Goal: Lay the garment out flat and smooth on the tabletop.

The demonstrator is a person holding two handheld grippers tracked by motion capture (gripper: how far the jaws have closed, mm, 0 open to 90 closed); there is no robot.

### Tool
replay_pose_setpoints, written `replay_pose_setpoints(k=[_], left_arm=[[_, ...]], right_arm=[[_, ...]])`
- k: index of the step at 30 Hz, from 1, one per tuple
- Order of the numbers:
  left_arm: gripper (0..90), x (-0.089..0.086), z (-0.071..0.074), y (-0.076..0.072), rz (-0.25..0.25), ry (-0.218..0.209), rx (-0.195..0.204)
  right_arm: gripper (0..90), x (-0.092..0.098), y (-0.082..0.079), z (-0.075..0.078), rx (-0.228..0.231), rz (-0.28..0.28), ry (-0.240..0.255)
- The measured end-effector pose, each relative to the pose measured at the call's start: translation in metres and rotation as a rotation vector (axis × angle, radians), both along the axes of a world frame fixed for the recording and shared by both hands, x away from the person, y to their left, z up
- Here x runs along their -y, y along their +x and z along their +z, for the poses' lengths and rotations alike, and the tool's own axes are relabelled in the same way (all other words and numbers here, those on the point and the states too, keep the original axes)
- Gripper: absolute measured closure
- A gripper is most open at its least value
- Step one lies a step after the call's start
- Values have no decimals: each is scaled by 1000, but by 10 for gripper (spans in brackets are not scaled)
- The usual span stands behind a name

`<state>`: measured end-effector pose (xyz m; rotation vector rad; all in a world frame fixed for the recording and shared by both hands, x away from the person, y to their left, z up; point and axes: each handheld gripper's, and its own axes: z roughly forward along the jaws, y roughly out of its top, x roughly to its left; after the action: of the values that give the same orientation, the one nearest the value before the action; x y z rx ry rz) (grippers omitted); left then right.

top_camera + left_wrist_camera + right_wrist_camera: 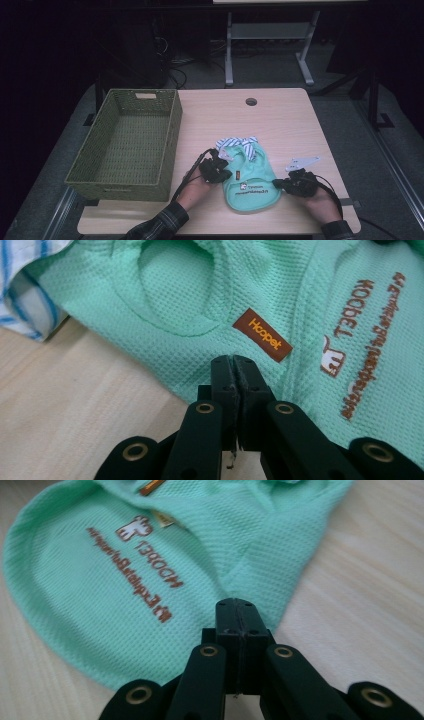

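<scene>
A mint-green small garment [250, 186] with brown print lies flat near the table's front edge, with a blue-and-white striped part [235, 142] at its far end. My left gripper [226, 172] is at the garment's left edge. In the left gripper view its jaws [233, 360] are pressed together on the green fabric [175, 295], just below a brown sewn label [262, 335]. My right gripper [276, 184] is at the garment's right edge. Its jaws [239, 602] are likewise pinched shut on the fabric's rim [100, 610].
A green woven basket [170, 145] stands empty on the left part of the wooden table [290, 120]. A round cable hole [251, 101] sits near the table's far edge. Beyond the table are dark floor and grey desk legs [229, 50].
</scene>
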<state>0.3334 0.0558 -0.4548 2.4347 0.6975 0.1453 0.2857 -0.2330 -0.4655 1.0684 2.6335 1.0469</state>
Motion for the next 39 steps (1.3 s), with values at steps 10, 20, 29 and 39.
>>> replay_pose_setpoints(k=[10, 20, 29, 39], left_arm=[[874, -7, -1, 15, 46, 14, 37], [756, -12, 8, 19, 80, -55, 12], [529, -11, 27, 40, 96, -102, 36], [433, -6, 35, 72, 140, -159, 48]], right_arm=[[896, -11, -6, 0, -15, 57, 11], [888, -9, -6, 6, 15, 47, 37], [859, -14, 4, 15, 39, 42, 47], [735, -13, 26, 25, 53, 0, 71]])
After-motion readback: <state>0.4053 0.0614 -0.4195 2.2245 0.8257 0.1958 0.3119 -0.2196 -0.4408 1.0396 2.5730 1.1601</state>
